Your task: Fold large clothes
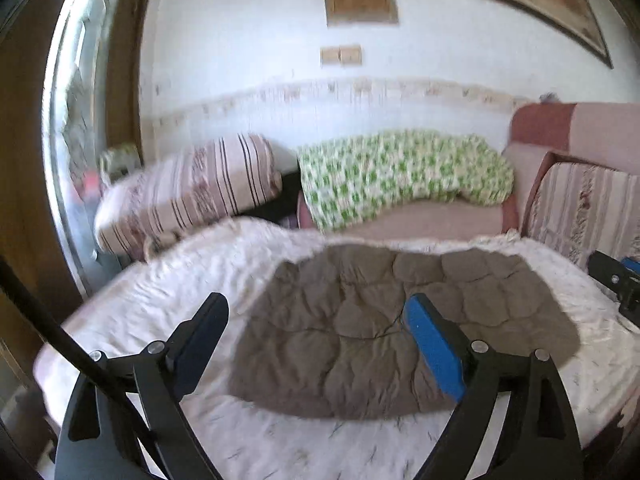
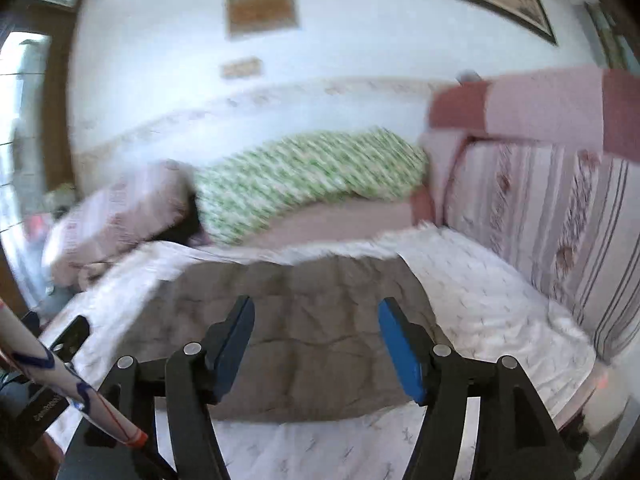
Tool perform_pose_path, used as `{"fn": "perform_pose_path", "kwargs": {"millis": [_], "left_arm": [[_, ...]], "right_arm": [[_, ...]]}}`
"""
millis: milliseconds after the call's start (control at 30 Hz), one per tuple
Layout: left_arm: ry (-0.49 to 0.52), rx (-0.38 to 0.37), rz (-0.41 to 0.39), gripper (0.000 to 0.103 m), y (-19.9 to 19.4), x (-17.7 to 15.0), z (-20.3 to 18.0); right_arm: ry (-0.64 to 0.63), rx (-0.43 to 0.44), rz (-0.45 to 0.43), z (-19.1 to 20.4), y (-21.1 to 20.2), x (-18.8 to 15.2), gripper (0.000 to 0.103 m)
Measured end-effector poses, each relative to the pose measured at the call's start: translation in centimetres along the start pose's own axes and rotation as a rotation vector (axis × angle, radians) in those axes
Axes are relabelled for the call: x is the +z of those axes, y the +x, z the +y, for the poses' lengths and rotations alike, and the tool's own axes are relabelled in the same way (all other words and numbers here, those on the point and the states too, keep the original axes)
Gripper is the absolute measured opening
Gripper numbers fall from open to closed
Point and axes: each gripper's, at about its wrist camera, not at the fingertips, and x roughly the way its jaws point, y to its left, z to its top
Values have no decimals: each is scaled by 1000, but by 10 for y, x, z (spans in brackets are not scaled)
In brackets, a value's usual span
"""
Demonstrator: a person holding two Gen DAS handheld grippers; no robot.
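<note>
A brown quilted garment [image 1: 380, 328] lies folded in a flat rectangle on the white bed sheet [image 1: 168, 304]. It also shows in the right wrist view [image 2: 312, 328]. My left gripper [image 1: 316, 308] is open and empty, held above the garment's near left part. My right gripper [image 2: 316, 312] is open and empty, held above the garment's near edge. The right gripper's body shows at the right edge of the left wrist view [image 1: 616, 280].
A striped pillow [image 1: 188, 196] and a green-patterned bundle [image 1: 400, 176] lie beyond the bed by the wall. A pink striped cushion [image 2: 552, 232] and a pink sofa back [image 2: 540, 108] stand at the right. A door [image 1: 24, 160] is at the left.
</note>
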Motion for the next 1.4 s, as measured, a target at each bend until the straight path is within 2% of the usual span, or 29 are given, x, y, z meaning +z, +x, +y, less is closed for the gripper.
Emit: {"fn": "perform_pose_path", "kwargs": {"millis": [67,100,133,200,300,433,600,800,1000,1133,1267,1400], "left_arm": [[11,1,-46,91,-40,8,8],[9,12,-67,95,-60,13,13],[-3,15,-85,97,-78,16,19],[-45,17,-117,101,-108,22,32],[-77,31,-129,103,-141,30,44],[-76,63,-138,103,-162,29,49],[-43,95,-65,103,-156,24,48],[-45,117,-39,103,-142,19,49],[-16,113,12,103,-115,13,45],[-11,102,68,103,-94,7,40],[52,99,128,103,-76,-1,29],[97,103,113,103,-74,-5,22]], "right_arm": [[-29,43,-36,13,-35,8,75],[-36,58,-60,18,-54,12,81],[-37,68,-84,21,-71,13,87],[-32,66,-128,27,-105,13,92],[-46,66,-134,36,-133,9,95],[-64,53,-137,46,-156,-2,97],[-65,41,-130,46,-162,-4,99],[-41,17,-156,46,-155,-3,100],[-18,46,-58,47,-111,-9,100],[-28,29,-51,47,-98,-13,100],[-23,19,-15,46,-83,-18,100],[-23,21,13,48,-71,-21,100]]}}
